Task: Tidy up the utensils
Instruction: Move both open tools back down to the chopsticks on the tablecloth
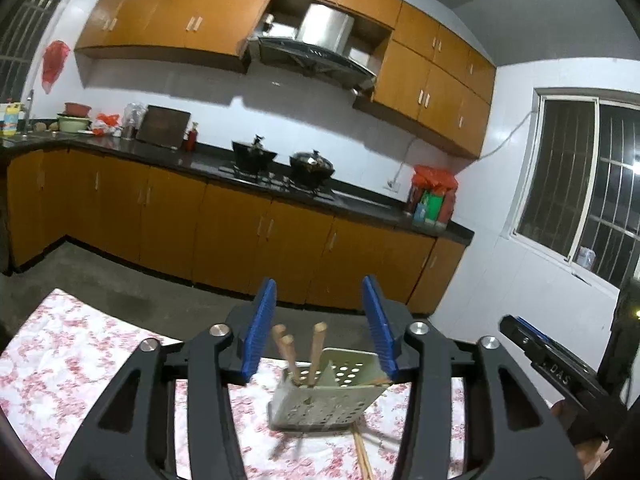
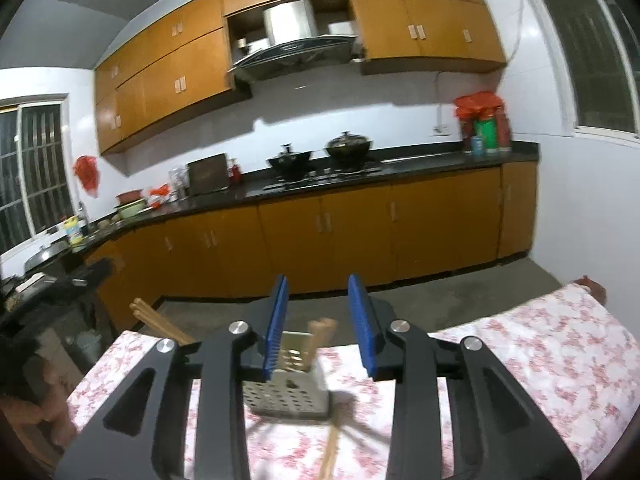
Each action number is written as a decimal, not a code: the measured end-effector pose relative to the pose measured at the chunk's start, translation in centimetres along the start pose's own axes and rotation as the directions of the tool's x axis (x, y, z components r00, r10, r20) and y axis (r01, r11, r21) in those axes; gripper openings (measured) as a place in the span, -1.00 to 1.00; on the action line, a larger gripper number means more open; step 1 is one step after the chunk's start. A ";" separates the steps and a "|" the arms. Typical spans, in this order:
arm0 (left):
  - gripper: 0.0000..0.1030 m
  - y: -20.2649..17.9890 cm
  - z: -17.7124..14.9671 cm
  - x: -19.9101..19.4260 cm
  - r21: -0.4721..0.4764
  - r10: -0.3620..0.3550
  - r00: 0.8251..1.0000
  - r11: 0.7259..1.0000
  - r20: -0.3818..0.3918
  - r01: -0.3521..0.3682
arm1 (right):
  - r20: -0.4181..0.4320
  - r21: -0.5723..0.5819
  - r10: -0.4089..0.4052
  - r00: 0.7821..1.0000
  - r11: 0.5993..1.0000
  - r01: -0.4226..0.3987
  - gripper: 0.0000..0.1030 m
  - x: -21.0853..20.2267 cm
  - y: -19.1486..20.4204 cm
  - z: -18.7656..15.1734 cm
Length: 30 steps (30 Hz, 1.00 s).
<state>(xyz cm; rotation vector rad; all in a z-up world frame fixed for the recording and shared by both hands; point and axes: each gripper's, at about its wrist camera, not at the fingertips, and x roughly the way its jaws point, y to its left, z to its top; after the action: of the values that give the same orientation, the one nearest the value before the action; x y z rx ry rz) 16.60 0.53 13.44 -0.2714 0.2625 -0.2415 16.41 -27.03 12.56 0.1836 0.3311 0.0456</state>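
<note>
Tablecloth (image 1: 60, 364): white ground, pink-red floral print. Utensil holder (image 1: 320, 404): pale grey-green with a grid of round perforations, holding light tan wooden chopsticks (image 1: 316, 350); both grippers, left gripper (image 1: 318, 320) and right gripper (image 2: 318, 322), have black frames with ribbed blue pads (image 1: 258, 328). Background: orange-brown cabinets (image 1: 240, 232), black countertop (image 1: 360, 204), white wall tiles (image 1: 304, 120), two black pots (image 1: 312, 166), red plastic bags (image 1: 54, 64).

Home kitchen: orange wall and base cabinets (image 1: 172, 20), range hood (image 1: 316, 52), two black woks (image 1: 312, 166) on a gas hob, dark countertop (image 1: 360, 200), sink (image 2: 44, 256)
</note>
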 end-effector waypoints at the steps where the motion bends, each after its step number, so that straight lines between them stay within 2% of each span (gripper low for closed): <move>1: -0.02 0.4 -0.2 -0.6 0.000 0.017 1.000 1.000 0.004 -0.017 | -0.018 0.008 -0.026 1.000 1.000 0.026 -0.32 -0.1 -0.8 -0.6; 5: 0.00 2.7 -2.4 -2.2 0.015 0.136 0.990 0.991 -0.023 -0.136 | -0.144 0.025 -0.091 0.985 0.995 0.096 -0.32 1.5 -3.5 -4.2; 9: 0.00 5.7 -6.8 -1.4 0.043 0.229 0.959 0.973 -0.166 -0.225 | -0.344 0.031 -0.089 0.935 0.994 0.106 -0.35 4.5 -4.7 -10.3; 12: 0.00 6.9 -9.7 -0.5 0.053 0.240 0.932 0.971 -0.270 -0.234 | -0.450 0.052 -0.022 0.893 0.997 0.051 -0.55 5.9 -3.9 -13.9; 14: -0.01 7.3 -11.6 0.1 0.061 0.240 0.914 0.971 -0.327 -0.233 | -0.506 0.062 0.022 0.862 0.998 0.011 -0.58 6.4 -3.0 -16.4; 17: -0.03 7.3 -14.2 0.6 0.078 0.229 0.889 0.973 -0.396 -0.216 | -0.541 0.049 0.050 0.840 0.998 -0.028 -0.60 6.3 -1.4 -18.7; 19: -0.06 7.1 -15.6 0.8 0.088 0.220 0.876 0.975 -0.429 -0.202 | -0.553 0.040 0.059 0.831 0.998 -0.044 -0.60 6.1 -0.7 -19.8; 25: -0.15 6.7 -18.0 1.0 0.095 0.199 0.851 0.980 -0.486 -0.175 | -0.579 0.006 0.047 0.814 0.999 -0.053 -0.61 6.5 0.2 -21.1; 27: -0.18 6.4 -18.6 1.1 0.100 0.196 0.844 0.981 -0.499 -0.169 | -0.576 -0.022 0.025 0.817 0.999 -0.046 -0.77 6.4 0.4 -21.2; 30: -0.25 6.2 -19.4 1.3 0.098 0.185 0.833 0.983 -0.521 -0.157 | -0.564 -0.054 -0.019 0.826 0.998 -0.013 -0.83 6.3 0.2 -21.2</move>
<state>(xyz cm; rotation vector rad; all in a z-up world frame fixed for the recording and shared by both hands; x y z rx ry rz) 13.45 1.51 -6.73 -0.1225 0.8270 -0.1399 15.37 -22.72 -9.13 0.1101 0.9269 0.1069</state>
